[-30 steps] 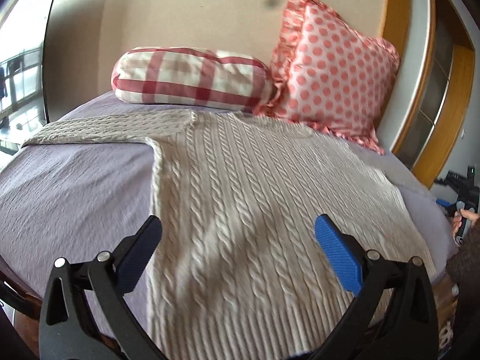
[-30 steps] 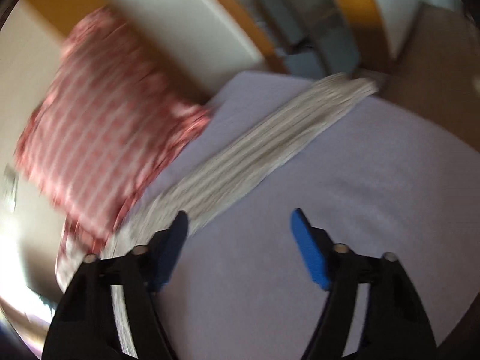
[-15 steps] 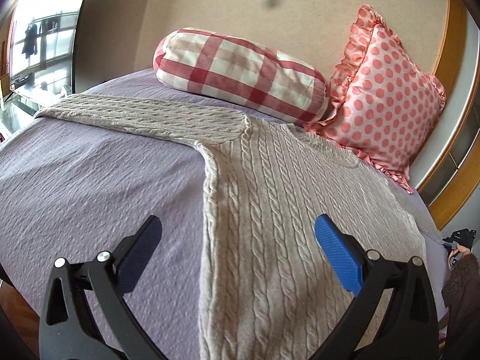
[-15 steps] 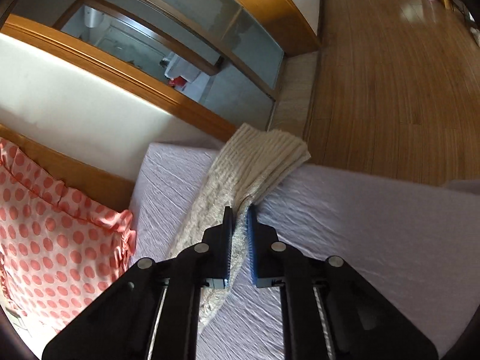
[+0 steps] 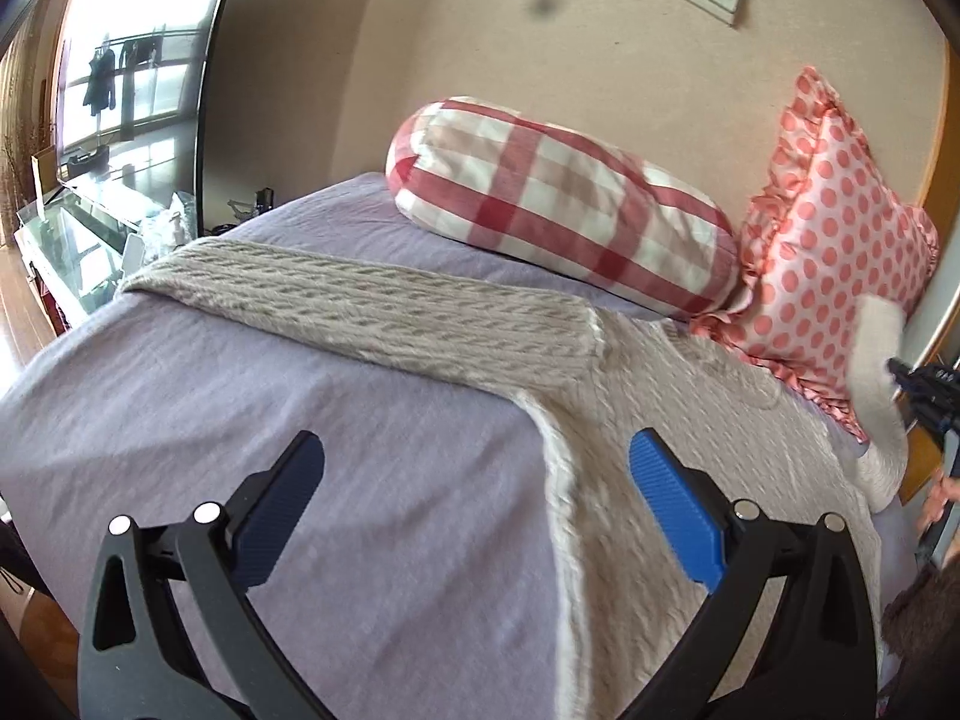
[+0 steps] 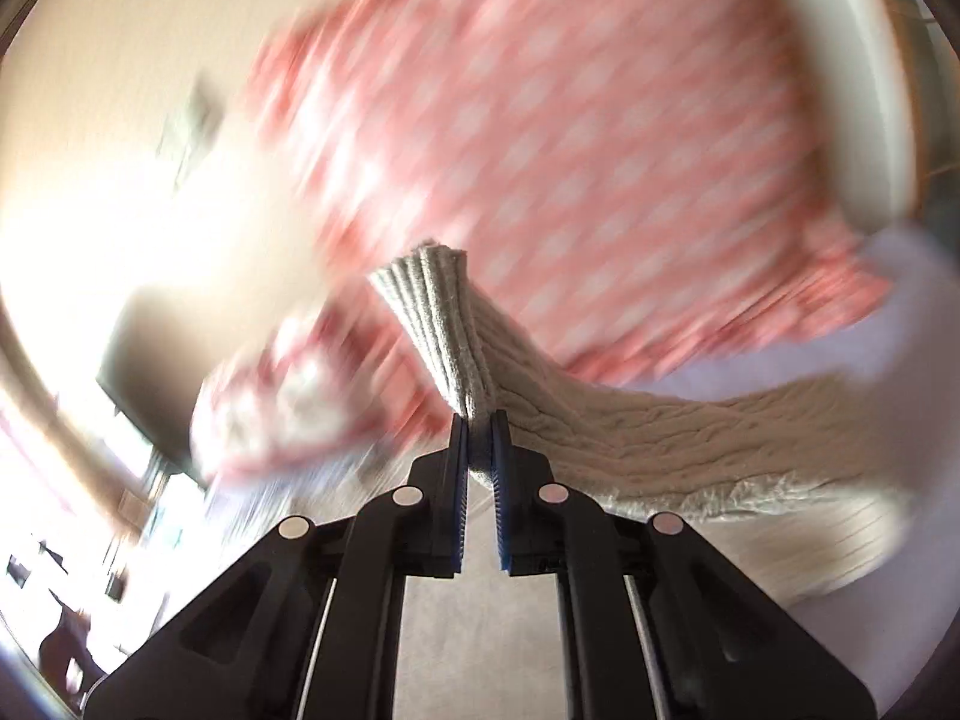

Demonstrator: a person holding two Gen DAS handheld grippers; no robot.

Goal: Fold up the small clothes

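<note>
A cream cable-knit sweater (image 5: 672, 420) lies flat on the lilac bed (image 5: 300, 420), its left sleeve (image 5: 372, 306) stretched out to the left. My left gripper (image 5: 474, 480) is open and empty, hovering above the bed by the sweater's left side edge. My right gripper (image 6: 478, 426) is shut on the right sleeve (image 6: 444, 324) near its cuff and holds it lifted off the bed; the sleeve trails down to the right. In the left wrist view the raised sleeve (image 5: 876, 360) and the right gripper show at the far right edge.
A red-and-white checked bolster (image 5: 558, 204) and a pink polka-dot ruffled cushion (image 5: 840, 252) lie against the wall at the head of the bed. A glass table (image 5: 72, 228) stands left of the bed. The right wrist view is blurred by motion.
My right gripper closed on the right sleeve and lifted it up toward the cushion. My left gripper has swung left, from over the sweater's body to its left edge.
</note>
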